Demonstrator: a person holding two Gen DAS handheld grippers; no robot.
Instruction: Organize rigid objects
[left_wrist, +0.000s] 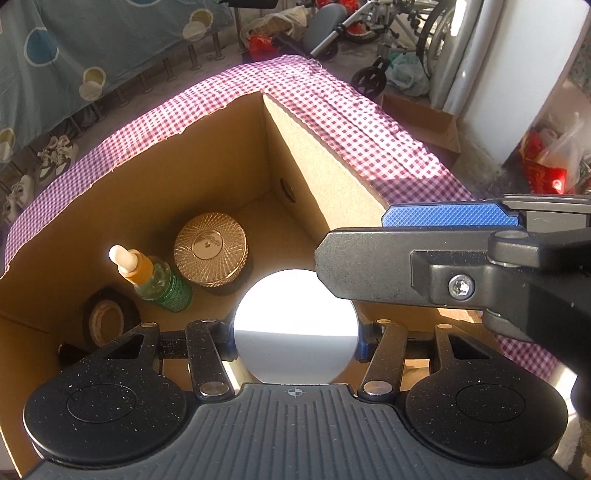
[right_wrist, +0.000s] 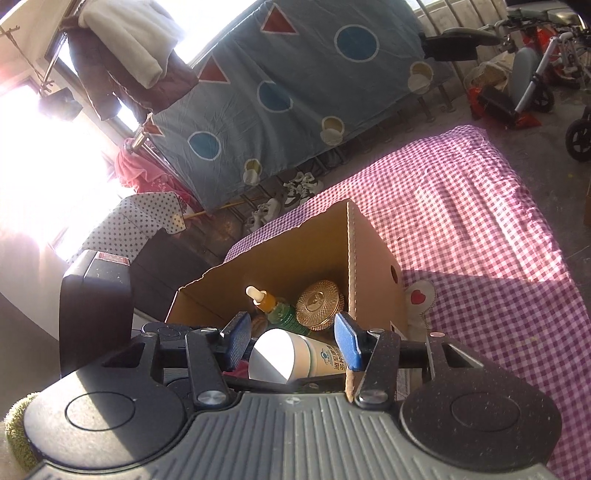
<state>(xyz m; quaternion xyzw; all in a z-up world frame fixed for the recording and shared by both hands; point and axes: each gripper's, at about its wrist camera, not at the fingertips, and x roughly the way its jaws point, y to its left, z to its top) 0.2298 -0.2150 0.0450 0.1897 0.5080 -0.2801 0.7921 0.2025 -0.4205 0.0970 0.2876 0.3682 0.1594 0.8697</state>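
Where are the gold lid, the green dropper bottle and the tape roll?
gold lid (left_wrist: 210, 248), left wrist view, patterned top.
green dropper bottle (left_wrist: 168, 286), left wrist view, green label.
tape roll (left_wrist: 107, 320), left wrist view, inner core.

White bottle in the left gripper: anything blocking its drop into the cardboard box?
No flap covers the cardboard box. The dropper bottle, gold-lidded jar and tape roll fill its left and far side. The right gripper overlaps the upper-right edge of the white bottle.

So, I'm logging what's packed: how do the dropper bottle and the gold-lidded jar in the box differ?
The dropper bottle is slim, clear green with a white tip; the gold-lidded jar is squat and wide. The bottle leans over; the jar sits flat, its patterned lid facing up. Both rest side by side on the floor of the cardboard box.
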